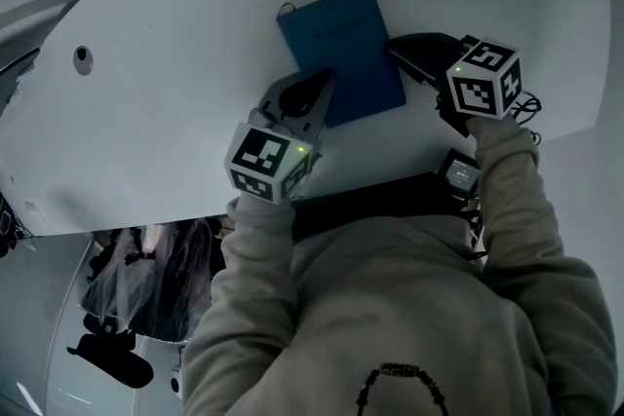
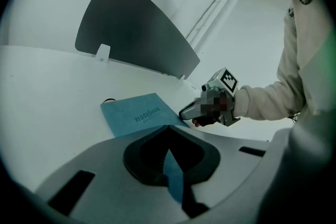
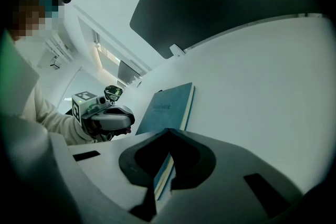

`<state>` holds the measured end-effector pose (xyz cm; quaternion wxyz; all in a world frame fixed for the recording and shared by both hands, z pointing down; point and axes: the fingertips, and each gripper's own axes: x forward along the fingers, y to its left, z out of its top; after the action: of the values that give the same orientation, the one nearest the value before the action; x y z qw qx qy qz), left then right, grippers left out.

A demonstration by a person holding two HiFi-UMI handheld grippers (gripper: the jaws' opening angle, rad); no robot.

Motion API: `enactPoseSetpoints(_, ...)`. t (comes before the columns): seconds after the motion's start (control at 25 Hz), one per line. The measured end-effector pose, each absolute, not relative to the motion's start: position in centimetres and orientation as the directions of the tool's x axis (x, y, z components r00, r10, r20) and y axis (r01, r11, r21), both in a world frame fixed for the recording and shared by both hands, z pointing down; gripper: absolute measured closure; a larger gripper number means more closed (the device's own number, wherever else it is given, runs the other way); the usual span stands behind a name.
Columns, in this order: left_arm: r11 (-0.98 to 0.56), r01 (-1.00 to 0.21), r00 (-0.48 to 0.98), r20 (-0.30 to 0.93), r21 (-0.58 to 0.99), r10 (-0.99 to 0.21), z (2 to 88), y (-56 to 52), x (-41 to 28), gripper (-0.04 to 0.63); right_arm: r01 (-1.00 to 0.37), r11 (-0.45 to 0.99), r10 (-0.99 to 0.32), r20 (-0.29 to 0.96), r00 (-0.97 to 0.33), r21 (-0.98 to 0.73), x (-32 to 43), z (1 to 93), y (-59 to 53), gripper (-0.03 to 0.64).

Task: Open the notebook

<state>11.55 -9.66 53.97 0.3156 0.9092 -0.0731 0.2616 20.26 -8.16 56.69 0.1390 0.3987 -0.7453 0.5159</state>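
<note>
Notebook: blue, closed; lies flat, upper centre of the head view
Table: white, curved edge; bears the notebook
Left gripper: jaws drawn together; tips over the cover's lower left part; blue shows through the slit below them
Right gripper: jaws together; tips at the notebook's right edge; whether they pinch the cover cannot be told
Panel: dark, upright, behind the notebook

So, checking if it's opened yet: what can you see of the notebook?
The notebook is teal-blue and matte, with "notebook" printed on its cover, pale page edges and a dark loop at one corner. It lies closed, flat on the white table. The left gripper, tips shut, sits over its near corner; the right gripper, tips shut, meets its right edge.
</note>
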Motion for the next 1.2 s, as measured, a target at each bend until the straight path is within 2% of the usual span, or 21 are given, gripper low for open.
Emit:
enactPoseSetpoints(0.4, -0.753, -0.307, 0.855, 0.515, 0.583, 0.051, 54.0, -9.8, 11.5, 0.594, -0.707, 0.156, -0.42, 0.601, -0.68, -0.69, 19.9, 56.8, -7.6, 0.592)
enactPoseSetpoints(0.48, -0.756, -0.307, 0.85, 0.523, 0.578, 0.055, 54.2, -9.7, 11.5, 0.594, -0.699, 0.156, -0.411, 0.598, -0.688, -0.698, 19.8, 56.8, -7.5, 0.526)
enactPoseSetpoints(0.68, -0.735, -0.307, 0.866, 0.498, 0.605, 0.048, 54.1, -9.8, 11.4, 0.594, -0.766, 0.145, -0.425, 0.659, -0.62, -0.627, 20.9, 57.4, -7.9, 0.499)
enactPoseSetpoints(0.8, -0.718, -0.3, 0.889, 0.458, 0.628, 0.029, 53.4, -10.3, 11.4, 0.594, -0.773, 0.158, -0.41, 0.671, -0.618, -0.614, 21.0, 57.7, -7.8, 0.5)
enactPoseSetpoints(1.0, -0.725, -0.298, 0.873, 0.485, 0.621, 0.055, 54.4, -9.9, 11.6, 0.594, -0.715, 0.165, -0.409, 0.613, -0.676, -0.679, 19.9, 57.1, -7.9, 0.499)
enactPoseSetpoints(1.2, -0.714, -0.289, 0.866, 0.492, 0.638, 0.089, 55.4, -9.3, 11.9, 0.594, -0.729, 0.168, -0.392, 0.633, -0.667, -0.664, 19.6, 57.5, -7.7, 0.499)
